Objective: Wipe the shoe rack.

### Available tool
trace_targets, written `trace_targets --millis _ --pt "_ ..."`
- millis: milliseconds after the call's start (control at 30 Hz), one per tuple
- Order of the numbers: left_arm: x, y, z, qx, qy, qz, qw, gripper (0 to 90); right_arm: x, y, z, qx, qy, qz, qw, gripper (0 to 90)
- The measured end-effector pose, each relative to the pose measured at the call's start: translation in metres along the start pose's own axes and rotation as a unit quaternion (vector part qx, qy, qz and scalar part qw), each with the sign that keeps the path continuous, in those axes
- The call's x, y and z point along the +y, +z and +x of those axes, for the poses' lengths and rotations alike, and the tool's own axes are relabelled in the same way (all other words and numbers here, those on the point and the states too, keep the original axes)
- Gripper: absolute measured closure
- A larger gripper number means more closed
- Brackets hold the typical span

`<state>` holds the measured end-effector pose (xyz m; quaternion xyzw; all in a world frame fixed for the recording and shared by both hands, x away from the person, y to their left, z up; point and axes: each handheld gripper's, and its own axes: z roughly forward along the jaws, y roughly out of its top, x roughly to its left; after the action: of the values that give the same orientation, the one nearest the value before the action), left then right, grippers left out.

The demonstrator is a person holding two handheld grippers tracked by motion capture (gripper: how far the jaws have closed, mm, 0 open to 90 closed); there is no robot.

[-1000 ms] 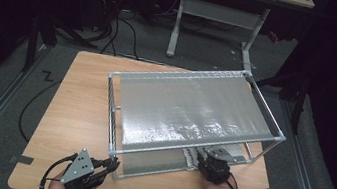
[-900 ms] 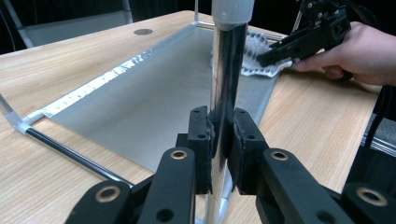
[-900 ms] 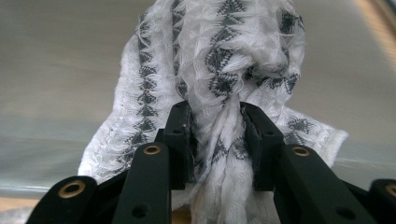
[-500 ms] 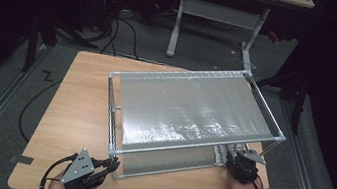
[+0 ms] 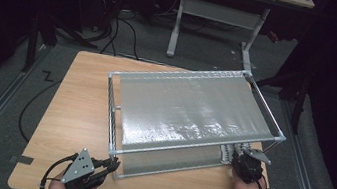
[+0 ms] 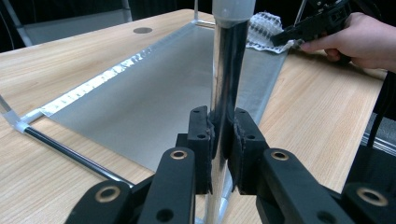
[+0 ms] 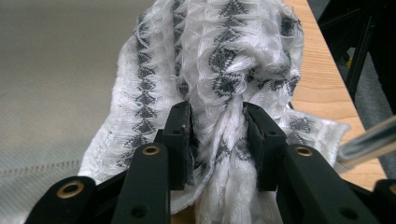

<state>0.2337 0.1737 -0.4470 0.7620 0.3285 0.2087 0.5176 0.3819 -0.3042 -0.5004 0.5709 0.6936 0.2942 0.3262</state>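
Cloth: a white knitted cloth with grey zigzag bands [image 7: 224, 70] is lying bunched at the near right corner of the frame, just beside the desk's right edge, partly on the grey sheet.
Right hand-held gripper: the right hand-held gripper [image 7: 217, 140] is clamping a gathered fold of the cloth between its pads; in the high view it [image 5: 247, 164] is sitting under the frame's near right corner.
Left hand-held gripper: the left hand-held gripper [image 6: 223, 140] is pinching together on the shiny upright metal post [image 6: 229, 84] at the frame's near left corner.
Frame: a silver tube rack with a tilted grey mesh panel [image 5: 189, 110] is taking up the middle of the desk.
Desk: the light wooden desk [image 5: 74, 105] is showing a wide bare strip at the left and a narrow one along the near edge.
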Motion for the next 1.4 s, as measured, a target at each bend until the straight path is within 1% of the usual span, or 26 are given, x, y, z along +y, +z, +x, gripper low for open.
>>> trace_targets --millis 67,100,167,200,233,267,300,333,400,467,533,700,733,833,900,933,967,1000,1067,1100,1167,1200,1267,1300,1367,1400 --pt "0.0 0.0 0.0 0.0 0.0 0.0 1.0 80.2 0.0 0.0 0.003 0.003 0.007 0.002 1.0 65.4" --pt "0.0 0.001 0.001 -0.002 0.005 -0.004 1.0 80.2 0.0 0.0 0.003 0.007 -0.001 -0.001 1.0 65.5" --pt "0.0 0.001 0.0 0.0 0.0 0.001 1.0 80.2 0.0 0.0 0.006 0.014 -0.005 -0.002 0.9999 65.4" --pt "0.0 0.001 0.001 -0.001 0.004 -0.003 1.0 80.2 0.0 -0.001 0.009 0.015 -0.001 0.001 0.9999 65.3" --pt "0.0 0.001 0.001 -0.002 0.004 -0.003 1.0 80.2 0.0 -0.001 0.009 0.018 -0.013 -0.001 0.9998 65.4" --pt "0.0 0.001 0.001 -0.002 0.004 -0.003 1.0 80.3 0.0 -0.001 0.011 0.022 -0.019 -0.002 0.9996 65.4" --pt "0.0 0.001 0.0 -0.001 0.005 -0.003 1.0 80.3 -0.001 -0.003 0.015 0.023 -0.01 0.003 0.9997 65.6" --pt "0.001 0.001 0.0 0.0 0.005 -0.002 1.0 80.3 -0.001 -0.002 0.015 0.029 -0.03 -0.003 0.9991 65.6" --pt "0.001 0.001 0.0 0.0 0.006 -0.002 1.0 80.4 -0.001 -0.003 0.021 0.037 -0.035 -0.003 0.9987 66.0" --pt "0.001 0.001 0.0 0.001 0.006 -0.001 1.0 80.5 0.0 -0.004 0.027 0.043 -0.05 -0.004 0.9978 66.3" --pt "0.001 0.001 0.0 0.001 0.007 -0.001 1.0 80.5 -0.001 -0.005 0.034 0.049 -0.057 -0.003 0.9972 66.4" --pt "0.001 0.001 0.0 0.001 0.009 -0.001 1.0 80.5 -0.002 -0.01 0.052 0.072 -0.082 -0.007 0.994 65.6" --pt "0.001 0.001 0.0 0.001 0.009 -0.001 1.0 80.5 -0.002 -0.011 0.057 0.08 -0.082 -0.005 0.9934 65.6" --pt "0.001 0.001 0.0 0.001 0.009 0.0 1.0 80.5 -0.003 -0.015 0.073 0.102 -0.093 -0.004 0.9904 65.7" --pt "0.001 0.001 0.0 0.001 0.009 0.0 1.0 80.5 -0.003 -0.017 0.084 0.118 -0.107 -0.005 0.9873 65.8" --pt "0.001 0.001 0.0 0.001 0.01 0.0 1.0 80.5 -0.003 -0.018 0.09 0.122 -0.11 -0.004 0.9864 65.8" --pt "0.001 0.001 0.0 0.001 0.01 0.0 1.0 80.5 -0.003 -0.019 0.096 0.128 -0.118 -0.007 0.9847 65.9" --pt "0.001 0.001 0.0 0.001 0.01 0.0 0.9999 80.5 -0.003 -0.02 0.101 0.131 -0.124 -0.007 0.9836 66.0" --pt "0.001 0.001 0.0 0.001 0.01 0.0 0.9999 80.5 -0.004 -0.022 0.113 0.141 -0.123 -0.003 0.9824 66.1" --pt "0.001 0.001 0.0 0.001 0.011 0.0 0.9999 80.5 -0.004 -0.023 0.118 0.149 -0.132 -0.005 0.98 66.1" --pt "0.001 0.001 0.0 0.0 0.011 0.001 0.9999 80.5 -0.004 -0.025 0.13 0.165 -0.141 -0.008 0.9763 66.2" --pt "0.001 0.001 0.0 0.002 0.007 0.004 1.0 80.5 -0.004 -0.027 0.137 0.171 -0.144 -0.007 0.9746 66.2" --pt "0.001 0.001 0.0 0.002 0.007 0.004 1.0 80.5 -0.004 -0.03 0.151 0.187 -0.154 -0.009 0.9702 66.2" --pt "0.001 0.001 -0.001 0.002 0.007 0.004 1.0 80.5 -0.004 -0.032 0.159 0.194 -0.155 -0.009 0.9686 66.2" --pt "0.001 0.001 -0.001 0.003 0.006 0.004 1.0 80.5 -0.005 -0.036 0.175 0.208 -0.17 -0.011 0.9632 66.4" --pt "0.001 0.001 -0.001 0.003 0.006 0.004 1.0 80.5 -0.005 -0.037 0.182 0.213 -0.176 -0.013 0.961 66.5"
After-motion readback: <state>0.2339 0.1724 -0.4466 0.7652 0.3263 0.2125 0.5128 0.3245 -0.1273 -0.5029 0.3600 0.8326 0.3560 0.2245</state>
